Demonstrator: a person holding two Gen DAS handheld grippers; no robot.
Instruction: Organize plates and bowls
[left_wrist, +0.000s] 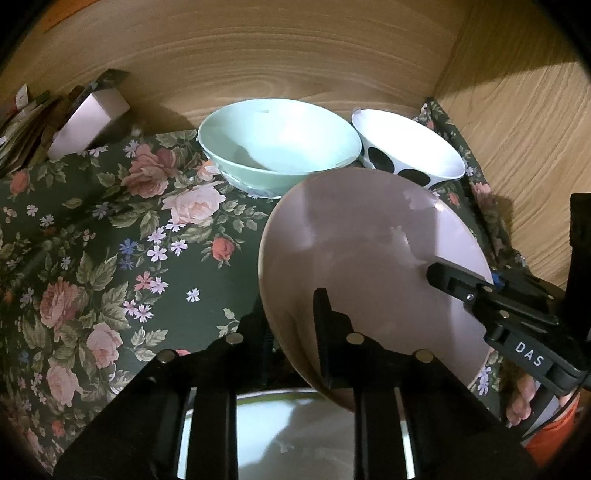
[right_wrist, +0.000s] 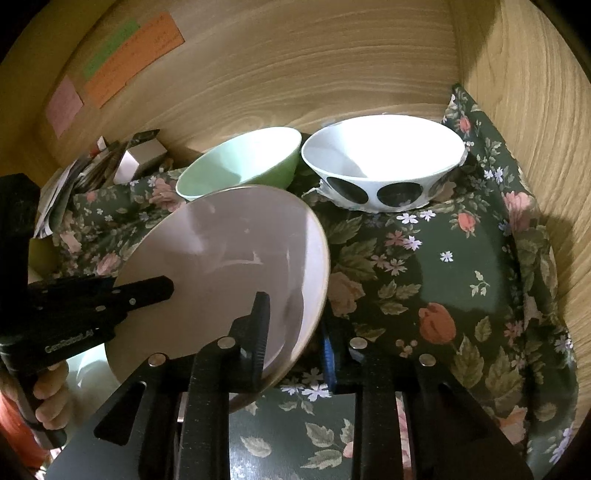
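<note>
On my left wrist view I read white capital letters "DAS" on the black body of the right hand-held gripper (left_wrist: 458, 278), printed near its handle end. On my right wrist view I read pale lettering on the black body of the left hand-held gripper (right_wrist: 162, 286); it looks like "GenRobot.AI", though it is blurred. Coloured paper notes (right_wrist: 133, 55) on the wooden wall carry handwriting too faint for me to read.
</note>
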